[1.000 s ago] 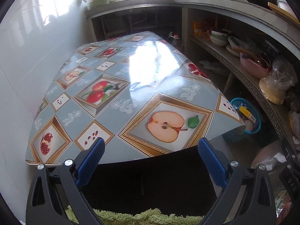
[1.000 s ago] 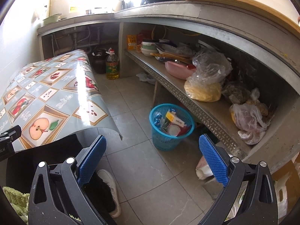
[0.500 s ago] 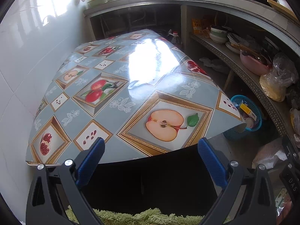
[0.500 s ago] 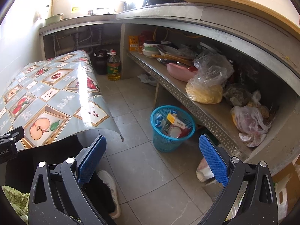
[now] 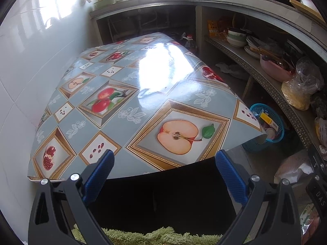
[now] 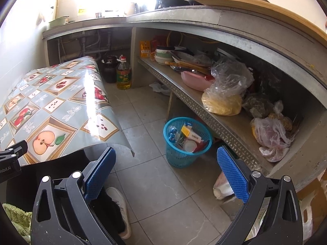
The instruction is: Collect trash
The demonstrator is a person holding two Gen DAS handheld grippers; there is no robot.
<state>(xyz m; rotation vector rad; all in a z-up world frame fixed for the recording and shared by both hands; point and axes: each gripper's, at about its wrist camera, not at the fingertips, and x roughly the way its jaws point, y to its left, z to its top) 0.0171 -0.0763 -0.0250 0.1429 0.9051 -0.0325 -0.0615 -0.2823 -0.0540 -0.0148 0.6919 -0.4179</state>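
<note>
Both grippers hang spread and empty over the person's lap, blue pads wide apart — my reading is that nothing has been picked yet and the trash is only being looked for. The left gripper (image 5: 163, 173) faces along the table (image 5: 132, 102), whose glossy fruit-print oilcloth shows no litter at all; its near corner droops off the edge toward the floor. The right gripper (image 6: 163, 171) is turned away from the table and looks down at the tiled floor (image 6: 159, 183) and the long metal shelf (image 6: 204, 110) under the counter.

The task's likely receptacle is the blue plastic basket (image 6: 184, 159), standing upright on the floor just in front of the shelf's edge, its mouth facing up. It already holds cartons, a round lid or cup and wrappers — so it probably serves as the bin. A yellow-and-white carton (image 6: 189, 132) inside lies tilted, its long axis running from the far left rim toward the near right.

Candidate trash outside it: a crumpled whitish scrap (image 6: 160, 86) on the floor beside the shelf leg, near the oil bottle (image 6: 123, 75), with no clear long axis. A pale bag (image 6: 223, 185) lies on the floor partly behind the right gripper's right finger. A white shoe (image 6: 120, 204) shows below.
</note>
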